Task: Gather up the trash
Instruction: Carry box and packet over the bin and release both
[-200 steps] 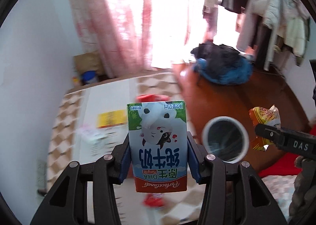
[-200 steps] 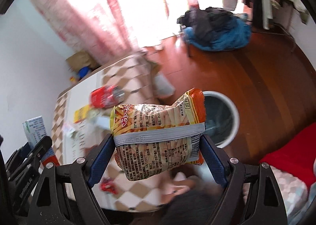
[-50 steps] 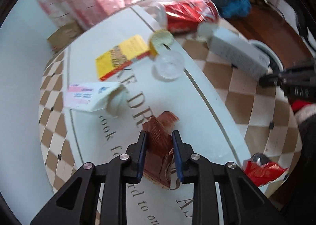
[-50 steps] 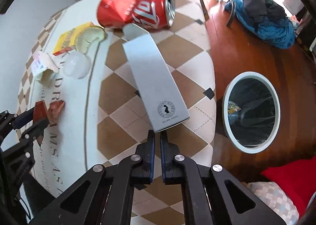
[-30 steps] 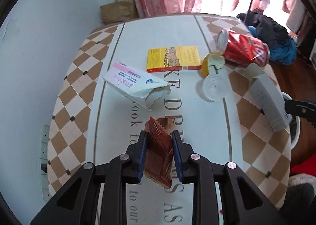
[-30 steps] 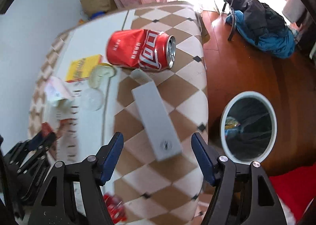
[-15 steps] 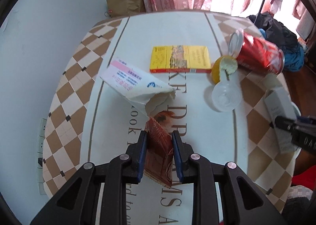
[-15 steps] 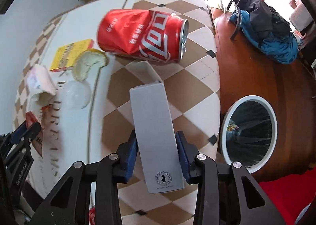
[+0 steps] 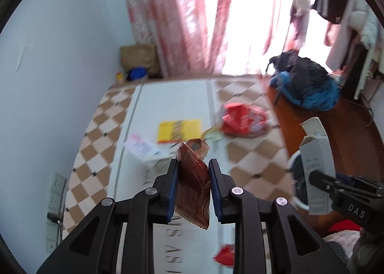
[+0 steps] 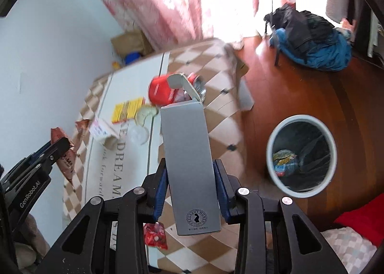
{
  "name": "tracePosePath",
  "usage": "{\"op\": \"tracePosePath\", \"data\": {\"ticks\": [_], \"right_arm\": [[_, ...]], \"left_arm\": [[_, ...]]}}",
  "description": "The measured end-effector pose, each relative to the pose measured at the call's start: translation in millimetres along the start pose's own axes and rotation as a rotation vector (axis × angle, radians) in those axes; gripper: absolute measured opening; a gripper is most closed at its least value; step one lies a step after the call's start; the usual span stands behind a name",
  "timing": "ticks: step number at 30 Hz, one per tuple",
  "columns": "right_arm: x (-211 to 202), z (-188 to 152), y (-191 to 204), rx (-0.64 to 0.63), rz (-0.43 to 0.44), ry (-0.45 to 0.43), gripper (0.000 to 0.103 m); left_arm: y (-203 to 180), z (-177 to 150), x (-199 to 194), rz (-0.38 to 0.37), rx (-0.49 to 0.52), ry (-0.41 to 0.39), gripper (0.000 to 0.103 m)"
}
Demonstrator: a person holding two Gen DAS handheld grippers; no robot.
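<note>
My left gripper (image 9: 193,179) is shut on a brown foil wrapper (image 9: 194,185), lifted above the table (image 9: 168,98). My right gripper (image 10: 190,188) is shut on a grey carton (image 10: 188,158) with its top flap open, also raised off the table. In the left wrist view the grey carton (image 9: 316,168) shows at the right, in front of the white bin (image 9: 294,178). The white bin (image 10: 301,154) stands on the wooden floor right of the table and holds a dark liner with some wrappers. The left gripper with the brown wrapper (image 10: 63,154) appears at the left of the right wrist view.
On the table lie a red can (image 9: 242,119), a yellow packet (image 9: 178,131), a torn white box (image 9: 141,148), a clear lid (image 10: 138,136) and a small red wrapper (image 10: 156,235). A blue and black bundle (image 10: 309,38) lies on the floor near the pink curtain (image 9: 192,17).
Both grippers have lifted off the table with their loads, the brown wrapper and the grey carton. The views now tilt up toward the curtain and the floor with the bin.
</note>
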State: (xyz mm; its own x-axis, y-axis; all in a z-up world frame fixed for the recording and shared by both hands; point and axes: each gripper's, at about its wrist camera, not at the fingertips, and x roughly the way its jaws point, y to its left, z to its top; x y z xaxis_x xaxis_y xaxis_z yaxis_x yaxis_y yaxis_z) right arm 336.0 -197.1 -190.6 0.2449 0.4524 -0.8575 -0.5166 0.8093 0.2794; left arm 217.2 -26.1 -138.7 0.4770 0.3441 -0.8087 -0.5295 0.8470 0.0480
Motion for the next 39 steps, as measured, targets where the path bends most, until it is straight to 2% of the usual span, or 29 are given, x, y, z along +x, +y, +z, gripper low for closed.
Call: {"op": "tracePosePath", "data": {"ticks": [4,8,12,17,21,24,27,28,29,31,33,34,35,36,37,39], "right_arm": [[-45.3,-0.1,-41.7,0.055,-0.006,-0.063,0.038],[-69.8,1.4,-95.8,0.116,-0.041,-0.088,0.038],[-70.8,0.3,-163.2,0.196,-0.097,-0.077,0.038],[-31.9,-10.7,-255.9,0.329,-0.14,0.018,0.038],[10.4,-23.2,-310.8,0.41,-0.145,0.099,0.038],[41.3,-29.0,-339.1,0.446,-0.147,0.146,0.038],[69.6,-29.5,-362.1,0.465,-0.141,0.181,0.038],[77.2,-29.0,-366.9,0.47,-0.14,0.191,0.038],[86.8,-28.7,-373.4,0.477,-0.14,0.199,0.038],[104.8,-24.2,-377.7,0.478,-0.139,0.222,0.039],[119.4,-21.9,-383.9,0.501,-0.122,0.232,0.039],[126.6,-22.7,-387.0,0.511,-0.106,0.248,0.045],[131.5,-21.1,-388.4,0.518,-0.107,0.254,0.051],[133.9,-20.8,-388.6,0.521,-0.102,0.252,0.069],[135.0,-21.2,-388.3,0.52,-0.1,0.249,0.081],[134.6,-23.8,-386.0,0.518,-0.121,0.25,0.087]], "left_arm": [[-47.3,15.3,-20.1,-0.086,0.038,-0.032,0.022],[-106.0,26.4,-17.2,-0.183,0.073,-0.013,0.022],[-172.3,33.8,16.9,-0.352,0.07,0.114,0.022],[-248.9,35.7,84.2,-0.501,0.058,0.31,0.022],[-295.6,33.4,153.7,-0.538,0.04,0.471,0.022],[-321.4,30.9,191.8,-0.56,0.035,0.563,0.022],[-337.7,27.0,221.5,-0.569,0.037,0.633,0.026],[-343.3,27.8,230.5,-0.556,0.054,0.653,0.041],[-347.5,27.5,236.6,-0.542,0.064,0.664,0.061],[-347.5,25.6,242.5,-0.523,0.073,0.671,0.077],[-344.0,25.0,244.8,-0.513,0.065,0.67,0.077],[-341.8,24.1,245.1,-0.504,0.067,0.669,0.079],[-339.2,23.3,243.4,-0.488,0.073,0.663,0.089],[-335.6,23.3,239.8,-0.471,0.08,0.651,0.095],[-333.1,22.3,237.0,-0.448,0.092,0.632,0.099],[-330.3,18.2,233.1,-0.383,0.13,0.593,0.099]]}}
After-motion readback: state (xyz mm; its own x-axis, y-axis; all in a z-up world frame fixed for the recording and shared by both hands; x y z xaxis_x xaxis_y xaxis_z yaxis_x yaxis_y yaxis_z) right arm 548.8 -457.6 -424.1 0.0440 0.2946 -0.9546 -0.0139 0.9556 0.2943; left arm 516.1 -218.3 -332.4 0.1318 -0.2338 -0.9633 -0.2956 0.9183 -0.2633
